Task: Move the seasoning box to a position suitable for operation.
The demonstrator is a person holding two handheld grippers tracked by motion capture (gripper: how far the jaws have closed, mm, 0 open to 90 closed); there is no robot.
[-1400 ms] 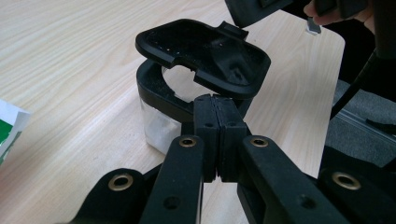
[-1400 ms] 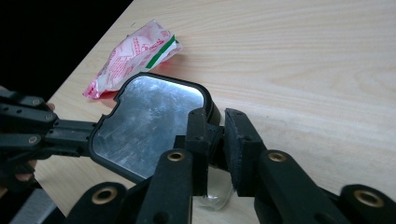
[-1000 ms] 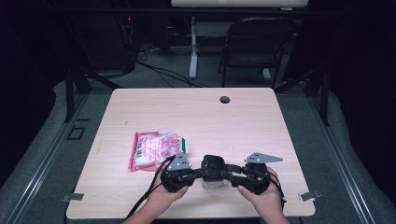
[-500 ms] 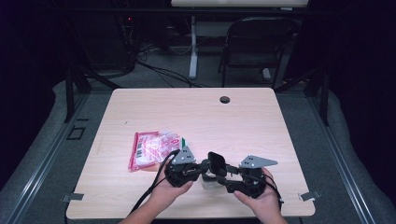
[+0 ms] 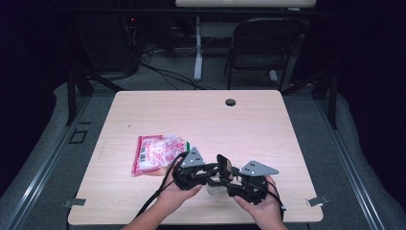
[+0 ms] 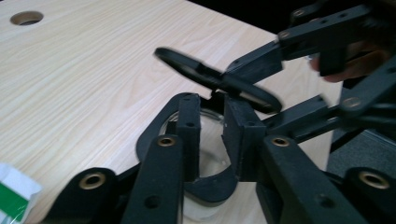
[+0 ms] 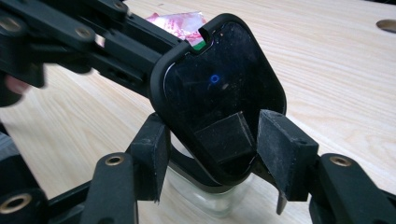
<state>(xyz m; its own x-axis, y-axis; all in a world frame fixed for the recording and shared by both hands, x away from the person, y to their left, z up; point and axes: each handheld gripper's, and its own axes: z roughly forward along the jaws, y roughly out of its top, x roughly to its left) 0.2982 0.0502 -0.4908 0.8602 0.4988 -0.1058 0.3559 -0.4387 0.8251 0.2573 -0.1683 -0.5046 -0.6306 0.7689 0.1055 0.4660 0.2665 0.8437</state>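
The small clear glass jar (image 7: pixel 212 196) with its hinged black lid (image 7: pixel 224 100) raised stood near the table's (image 5: pixel 287 143) front edge between both grippers, the left gripper (image 6: pixel 215 135) having just been opening around its rim, the right gripper (image 7: pixel 219 140) spread wide astride the lid.

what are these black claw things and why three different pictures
No robot: a person at a light wooden table holds a black two-jaw gripper in each hand. The high view looks down from above; the other two cameras ride on the grippers. A pink and white plastic packet lies on the table. Between the grippers stands a small clear glass jar, its black flip lid raised. The left gripper has just been opening its jaws at the jar's rim. The right gripper, its jaws just closing, flanks the lid; whether it grips is unclear.
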